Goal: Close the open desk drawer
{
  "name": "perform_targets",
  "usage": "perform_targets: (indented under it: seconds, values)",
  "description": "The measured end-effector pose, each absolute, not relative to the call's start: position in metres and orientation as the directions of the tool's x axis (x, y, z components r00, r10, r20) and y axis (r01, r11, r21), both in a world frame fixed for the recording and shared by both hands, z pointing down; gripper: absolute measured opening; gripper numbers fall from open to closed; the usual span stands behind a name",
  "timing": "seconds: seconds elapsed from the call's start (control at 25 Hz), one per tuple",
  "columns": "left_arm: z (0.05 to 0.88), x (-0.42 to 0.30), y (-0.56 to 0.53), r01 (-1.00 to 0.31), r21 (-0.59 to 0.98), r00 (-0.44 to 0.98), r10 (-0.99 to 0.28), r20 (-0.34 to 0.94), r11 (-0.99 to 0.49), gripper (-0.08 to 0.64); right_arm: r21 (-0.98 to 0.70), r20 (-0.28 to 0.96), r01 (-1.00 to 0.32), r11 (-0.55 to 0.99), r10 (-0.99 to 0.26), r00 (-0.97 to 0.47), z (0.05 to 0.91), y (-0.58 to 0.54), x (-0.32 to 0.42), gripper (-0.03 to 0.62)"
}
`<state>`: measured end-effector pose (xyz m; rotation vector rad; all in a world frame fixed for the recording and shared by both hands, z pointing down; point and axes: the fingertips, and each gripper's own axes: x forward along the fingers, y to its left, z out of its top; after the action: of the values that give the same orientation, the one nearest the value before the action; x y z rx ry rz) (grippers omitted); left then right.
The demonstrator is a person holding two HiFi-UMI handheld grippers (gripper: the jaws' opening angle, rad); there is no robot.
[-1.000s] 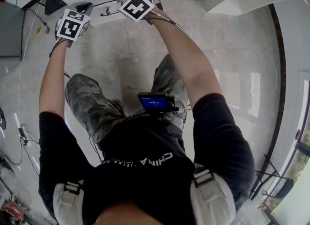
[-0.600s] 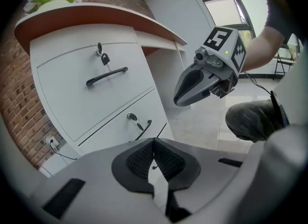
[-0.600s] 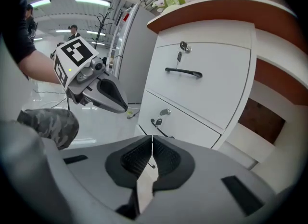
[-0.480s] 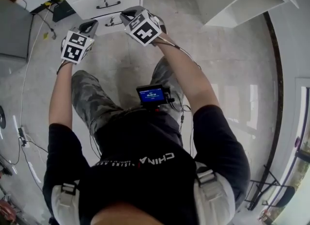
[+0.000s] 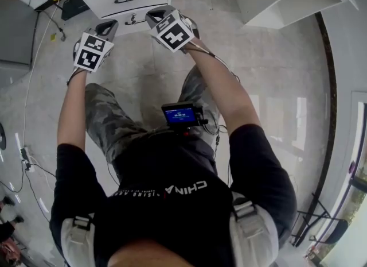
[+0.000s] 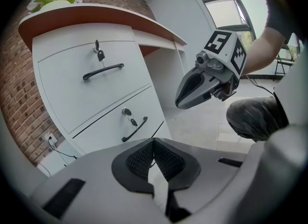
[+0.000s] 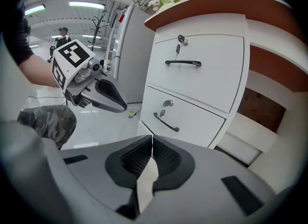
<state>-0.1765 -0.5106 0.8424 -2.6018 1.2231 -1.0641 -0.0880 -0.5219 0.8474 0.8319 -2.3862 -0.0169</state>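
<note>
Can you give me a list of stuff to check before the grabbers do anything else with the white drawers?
1. Upper white drawer with a black bar handle: the front sits flush, so it looks shut. Ok.
2. Lower white drawer: it looks flush and shut too. Ok.
3. Left gripper: the jaws are together with nothing between them. Ok.
4. Right gripper: the jaws are together with nothing between them. Ok.
5. Both grippers are apart from the drawer fronts and not touching them. Ok.
6. Small keys hang in the locks. Whether the drawers are locked: cannot tell.
</note>
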Motion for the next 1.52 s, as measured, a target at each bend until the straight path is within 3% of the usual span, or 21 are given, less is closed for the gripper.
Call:
perform_targets:
  seconds: [0.24, 0.44, 1.12, 1.28, 1.52]
  values:
    - [0.845, -0.174, -0.52, -0.645, -0.335, 0.45, -0.696, 0.56, -0.687, 0.012, 0.186, 0.557, -0.569, 0.801, -0.563, -0.61, 0.85, -0.531, -0.087, 0.017]
    - [0.799, -0.177, -0.517, -0.627, -0.31, 0.435, -0.651, 0.622, -0.715, 0.012, 0.157, 0.607, -0.563, 0.811, -0.529, -0.593, 0.799, -0.528, -0.087, 0.017]
    - [0.355, -0.133, -0.438, -0.638, -0.15, 0.483, -0.544, 0.686, -0.756, 0.012, 0.013, 0.691, -0.584, 0.812, -0.429, -0.582, 0.369, -0.445, -0.056, 0.017]
    - [0.301, -0.123, -0.418, -0.681, -0.108, 0.496, -0.565, 0.66, -0.724, 0.012, 0.024, 0.684, -0.574, 0.819, -0.432, -0.588, 0.315, -0.427, -0.056, 0.017]
    - [0.287, -0.105, -0.387, -0.684, -0.109, 0.501, -0.573, 0.648, -0.721, 0.012, 0.024, 0.674, -0.589, 0.808, -0.448, -0.587, 0.302, -0.402, -0.044, 0.017]
